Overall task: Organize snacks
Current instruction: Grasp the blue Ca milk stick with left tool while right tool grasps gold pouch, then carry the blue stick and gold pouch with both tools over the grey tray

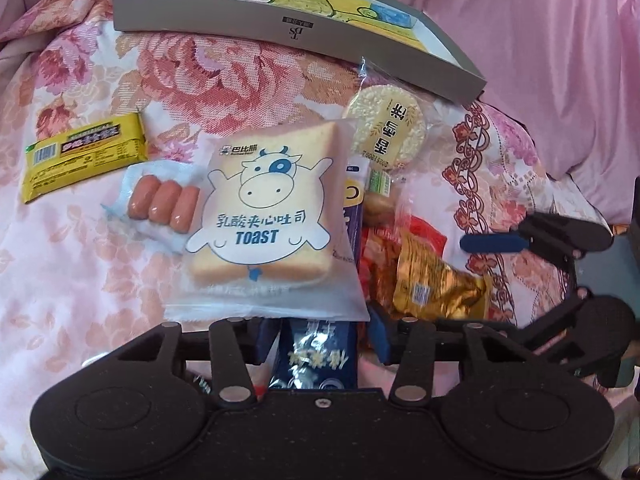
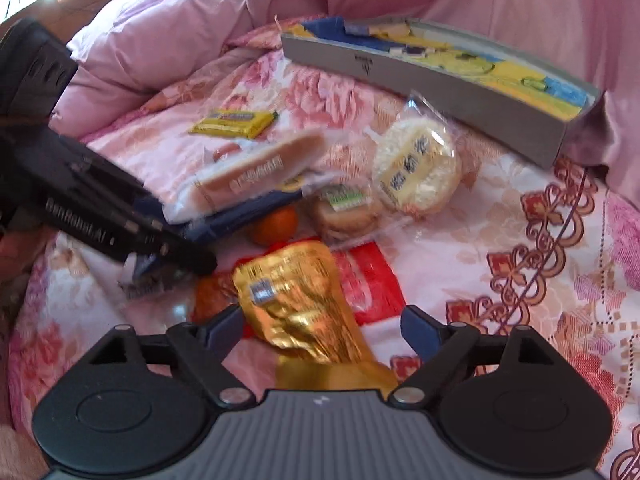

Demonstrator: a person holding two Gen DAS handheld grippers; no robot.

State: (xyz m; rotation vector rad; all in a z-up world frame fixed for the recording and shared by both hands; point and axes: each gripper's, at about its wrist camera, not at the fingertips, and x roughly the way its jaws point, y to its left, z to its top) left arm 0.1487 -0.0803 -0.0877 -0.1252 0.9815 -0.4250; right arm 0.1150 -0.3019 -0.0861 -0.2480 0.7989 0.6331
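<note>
Snacks lie piled on a floral bedcover (image 1: 80,272). My left gripper (image 1: 322,336) has a dark blue packet (image 1: 314,356) between its jaws; the left pad lies against it, and a thin gap shows at the right pad. A toast packet (image 1: 272,216) with a cartoon cow rests on top of that blue packet. My right gripper (image 2: 322,326) stands wide open around the near end of a gold foil packet (image 2: 296,312), with its pads clear of the foil. The foil packet lies on a red packet (image 2: 372,280).
A long grey box (image 1: 280,28) with a cartoon-printed lining sits at the far edge. Nearby are a yellow packet (image 1: 84,152), a sausage pack (image 1: 164,202), a round rice cracker (image 1: 384,128), an orange (image 2: 276,220) and a wrapped round cake (image 2: 344,208). A pink quilt (image 2: 168,32) rises behind.
</note>
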